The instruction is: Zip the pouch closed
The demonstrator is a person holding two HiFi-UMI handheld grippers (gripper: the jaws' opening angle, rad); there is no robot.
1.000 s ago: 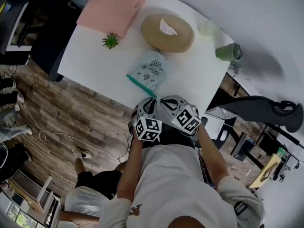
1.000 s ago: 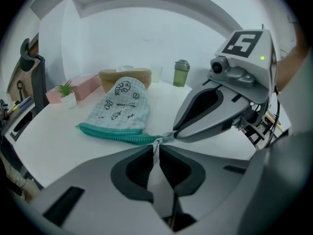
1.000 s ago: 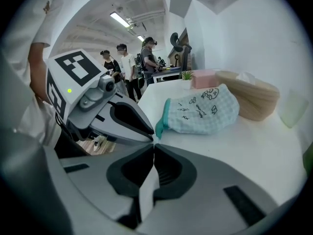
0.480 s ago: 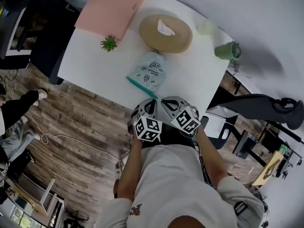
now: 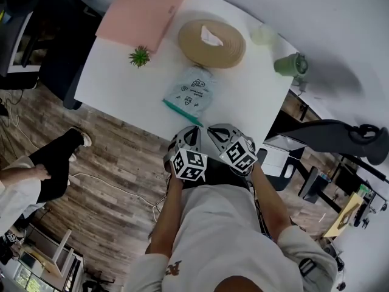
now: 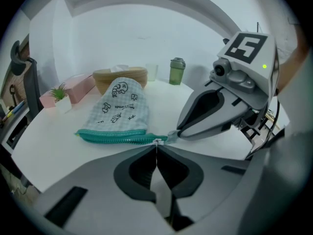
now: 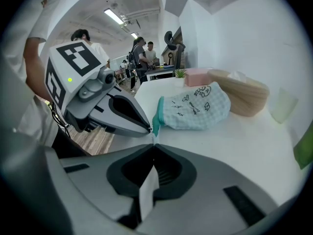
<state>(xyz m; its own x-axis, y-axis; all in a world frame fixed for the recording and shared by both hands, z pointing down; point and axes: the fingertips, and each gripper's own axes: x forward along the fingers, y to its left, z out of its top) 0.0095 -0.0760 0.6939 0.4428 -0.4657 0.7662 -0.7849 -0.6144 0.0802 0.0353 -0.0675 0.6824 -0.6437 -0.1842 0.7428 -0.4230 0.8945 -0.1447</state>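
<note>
A pale checked pouch (image 5: 191,90) with a teal zipper (image 6: 120,138) along its near edge lies flat on the white table (image 5: 121,84). The near end of the zipper sits by the table's front edge. My left gripper (image 6: 156,144) is shut on the small silver zipper pull (image 6: 156,141). Right beside it, my right gripper (image 7: 153,142) is shut on the tab at the zipper's end (image 7: 154,131). In the head view both grippers, left (image 5: 186,140) and right (image 5: 220,134), meet at that corner, and their tips are hidden under their bodies.
Behind the pouch stand a round woven holder (image 5: 211,41), a small potted plant (image 5: 140,56), a pink flat box (image 5: 146,8), a clear cup (image 5: 264,35) and a green cup (image 5: 290,66). A person (image 5: 30,181) walks on the wooden floor at left. A dark chair (image 5: 328,139) is at right.
The person on the floor at left has walked further toward the lower left. Both grippers and the pouch have stayed where they were.
</note>
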